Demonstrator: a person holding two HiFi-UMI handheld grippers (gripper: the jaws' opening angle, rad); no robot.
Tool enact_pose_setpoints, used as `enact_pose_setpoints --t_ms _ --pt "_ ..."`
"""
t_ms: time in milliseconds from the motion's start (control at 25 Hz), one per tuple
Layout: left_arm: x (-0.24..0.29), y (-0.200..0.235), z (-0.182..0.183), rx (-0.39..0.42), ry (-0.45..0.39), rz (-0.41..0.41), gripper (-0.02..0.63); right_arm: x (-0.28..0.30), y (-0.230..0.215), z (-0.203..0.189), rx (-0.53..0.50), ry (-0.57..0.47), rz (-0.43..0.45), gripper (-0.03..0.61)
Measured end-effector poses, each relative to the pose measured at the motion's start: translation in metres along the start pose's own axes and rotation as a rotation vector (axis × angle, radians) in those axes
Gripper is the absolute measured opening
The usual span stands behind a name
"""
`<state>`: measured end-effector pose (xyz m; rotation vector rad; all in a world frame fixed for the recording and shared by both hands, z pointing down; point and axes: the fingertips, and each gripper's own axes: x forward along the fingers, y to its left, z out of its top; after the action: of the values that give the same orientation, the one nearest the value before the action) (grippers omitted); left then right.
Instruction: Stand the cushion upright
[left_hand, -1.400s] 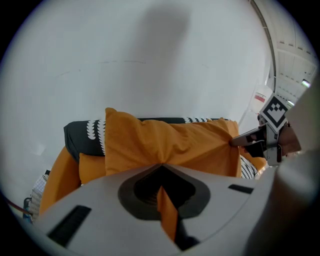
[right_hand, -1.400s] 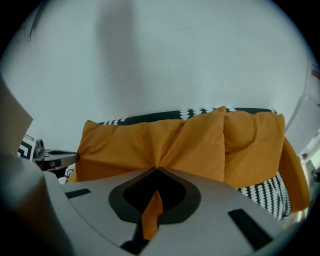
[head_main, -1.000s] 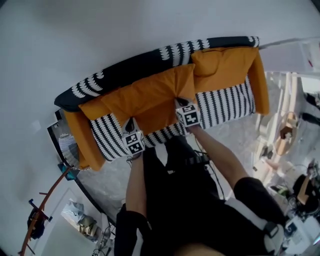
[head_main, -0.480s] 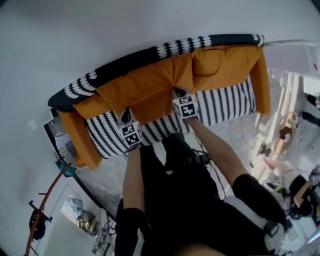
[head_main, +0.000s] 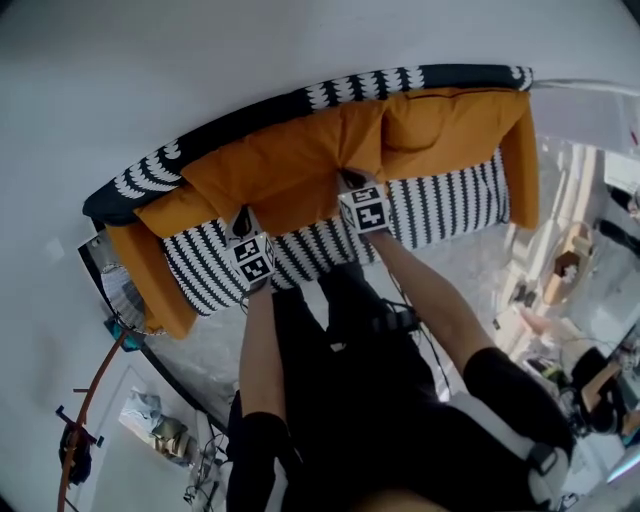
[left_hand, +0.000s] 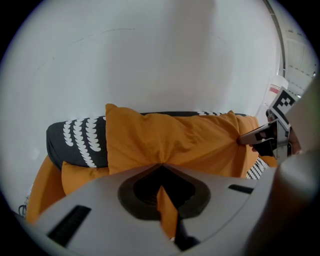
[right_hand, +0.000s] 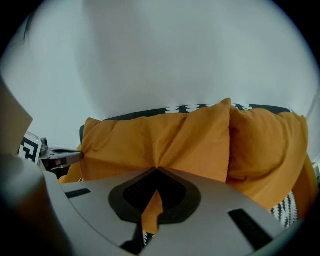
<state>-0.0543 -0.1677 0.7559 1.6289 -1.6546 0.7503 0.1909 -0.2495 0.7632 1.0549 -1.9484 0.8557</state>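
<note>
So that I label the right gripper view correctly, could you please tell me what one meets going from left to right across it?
left gripper → held cushion, orange, creased at its lower edge → second cushion, also orange

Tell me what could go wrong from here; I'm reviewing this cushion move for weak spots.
The left gripper and right gripper each pinch only a thin fold at the cushion's lower edge; it could slip out.
The cushion is soft and creased between the grips, so it may slump forward once released.
Its corner overlaps the second cushion and might push it askew.
</note>
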Motion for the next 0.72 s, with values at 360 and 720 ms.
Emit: enact_pose_setpoints --t_ms 360,720 --pt "0.021 0.004 -0.019 -0.026 0.058 0.01 0.0 0.011 0.005 -0.013 0.013 0.055 0.014 -0.002" --pt "0.028 0.009 -0.03 -0.029 0.073 -0.006 0.0 0.018 0.009 -0.021 0.019 0.067 -0.006 -0.002"
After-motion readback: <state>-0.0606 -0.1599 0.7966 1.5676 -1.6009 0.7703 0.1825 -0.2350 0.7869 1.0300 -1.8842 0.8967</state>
